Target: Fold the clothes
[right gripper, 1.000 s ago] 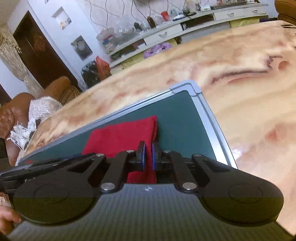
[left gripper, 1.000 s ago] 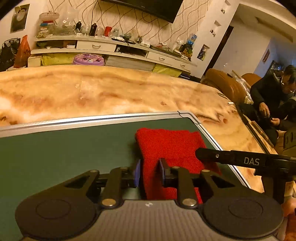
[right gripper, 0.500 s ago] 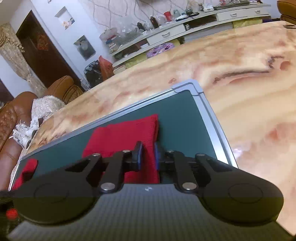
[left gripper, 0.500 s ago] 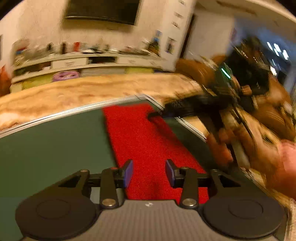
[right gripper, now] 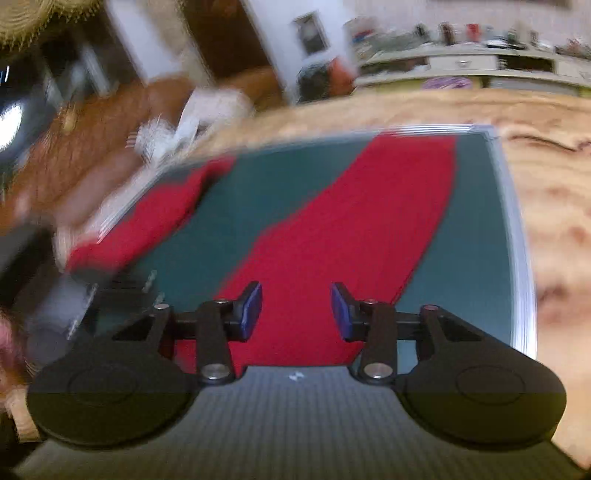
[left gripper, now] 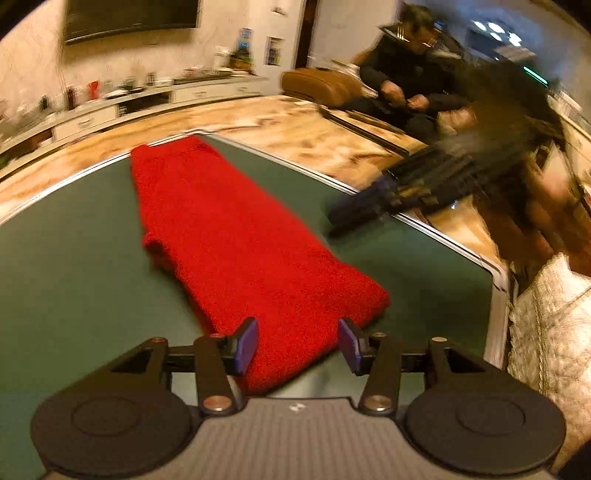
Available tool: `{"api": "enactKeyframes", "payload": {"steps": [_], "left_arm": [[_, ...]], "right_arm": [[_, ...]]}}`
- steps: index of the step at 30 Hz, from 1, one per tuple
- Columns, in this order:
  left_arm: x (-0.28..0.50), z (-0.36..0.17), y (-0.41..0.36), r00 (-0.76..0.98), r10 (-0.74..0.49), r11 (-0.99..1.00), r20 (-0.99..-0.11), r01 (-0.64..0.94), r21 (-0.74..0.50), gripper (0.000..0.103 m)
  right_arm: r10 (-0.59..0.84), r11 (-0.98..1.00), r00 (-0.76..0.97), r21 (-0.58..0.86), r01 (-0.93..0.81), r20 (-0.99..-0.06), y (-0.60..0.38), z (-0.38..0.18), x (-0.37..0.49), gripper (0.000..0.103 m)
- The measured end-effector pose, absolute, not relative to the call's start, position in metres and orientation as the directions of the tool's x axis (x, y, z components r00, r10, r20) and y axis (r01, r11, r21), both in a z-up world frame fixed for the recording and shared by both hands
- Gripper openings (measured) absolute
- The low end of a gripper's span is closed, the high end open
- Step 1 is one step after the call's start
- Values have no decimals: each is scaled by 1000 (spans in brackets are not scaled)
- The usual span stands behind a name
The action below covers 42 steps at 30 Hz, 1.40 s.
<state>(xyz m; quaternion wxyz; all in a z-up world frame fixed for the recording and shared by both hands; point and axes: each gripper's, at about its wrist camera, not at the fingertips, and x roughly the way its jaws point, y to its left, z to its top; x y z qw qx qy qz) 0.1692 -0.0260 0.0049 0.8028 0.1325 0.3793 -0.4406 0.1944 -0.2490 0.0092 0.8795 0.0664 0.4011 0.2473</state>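
Both jaws apart — red garment released

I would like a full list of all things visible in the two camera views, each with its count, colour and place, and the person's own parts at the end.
Red knitted garment: one, red, lying long and flat on the green mat.
Second red cloth: one, red, at the mat's left edge in the right wrist view; blurred.
Green mat: one, dark green, silver-framed, on the table.
Table: one, tan marbled, under the mat.
Cabinet: one, white, by the far wall.
Television: one, black, on the wall.
Seated person: one, dark clothes, beyond the table.
Left gripper: one, black, blue pads, open over the garment's near end.
Right gripper: one, black, blue pads, open over the garment.
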Motion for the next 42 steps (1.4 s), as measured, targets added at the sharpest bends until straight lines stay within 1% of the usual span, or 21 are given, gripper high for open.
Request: {"api": "enactKeyframes", "payload": {"steps": [4, 5, 6, 8, 10, 12, 15, 18, 21, 25, 26, 27, 28, 29, 31, 34, 36, 38, 39, 40, 42], "left_arm": [[167, 1, -29, 339, -559, 598, -757, 797, -84, 59], [165, 3, -30, 341, -545, 596, -766, 800, -68, 61], [160, 6, -32, 350, -538, 585, -767, 810, -41, 62], [149, 14, -34, 370, -528, 557, -765, 830, 17, 70], [130, 17, -37, 393, -519, 526, -759, 847, 79, 74], [117, 19, -44, 406, -517, 500, -753, 858, 119, 74], [111, 18, -54, 409, -516, 480, -753, 866, 141, 74], [111, 13, -59, 416, -505, 469, -757, 868, 164, 74], [113, 13, -60, 410, -501, 444, -762, 878, 180, 74], [119, 10, -61, 401, -495, 412, -771, 889, 197, 74], [120, 9, -62, 403, -493, 405, -771, 891, 206, 74], [121, 7, -63, 408, -493, 398, -769, 891, 218, 74], [123, 5, -64, 412, -491, 391, -768, 891, 228, 74], [123, 2, -66, 417, -488, 381, -767, 892, 242, 74], [122, -3, -70, 434, -480, 358, -763, 890, 281, 74], [119, -10, -77, 461, -478, 333, -748, 883, 331, 74], [120, -14, -81, 468, -482, 320, -741, 881, 348, 69], [124, -16, -85, 464, -479, 318, -745, 883, 345, 36], [127, -17, -86, 460, -475, 324, -750, 884, 337, 27], [131, -17, -88, 457, -470, 331, -755, 885, 329, 15], [137, -13, -87, 437, -474, 350, -765, 890, 292, 13]], "right_arm": [[419, 872, 481, 192, -450, -770, -204, -10, 166, 49], [389, 877, 472, 160, -454, -791, -198, -15, 162, 49], [383, 875, 479, 144, -462, -790, -196, -13, 155, 49], [380, 869, 497, 117, -480, -780, -195, -5, 141, 49], [377, 863, 515, 90, -497, -770, -194, 3, 127, 50], [335, 849, 549, -8, -529, -766, -187, 11, 114, 50], [271, 799, 591, -164, -578, -760, -172, 15, 103, 50], [285, 697, 581, -250, -671, -763, -158, 13, 99, 50], [230, 580, 590, -378, -721, -774, -142, 4, 94, 50], [192, 516, 561, -403, -756, -805, -135, -5, 95, 49], [186, 498, 555, -409, -765, -811, -134, -6, 96, 47], [179, 479, 548, -414, -774, -817, -133, -6, 96, 41], [165, 463, 543, -421, -780, -824, -133, -8, 96, 19], [162, 453, 540, -423, -784, -826, -131, -10, 95, 14], [164, 441, 540, -428, -789, -826, -128, -11, 91, 10], [203, 492, 536, -388, -779, -819, -128, -2, 93, 9], [234, 540, 534, -348, -766, -813, -136, 14, 97, 9], [261, 574, 533, -314, -756, -805, -145, 32, 107, 10], [269, 583, 532, -303, -754, -803, -149, 38, 109, 10], [272, 592, 534, -298, -749, -800, -152, 41, 110, 10], [280, 614, 547, -291, -734, -789, -159, 45, 109, 10]]}}
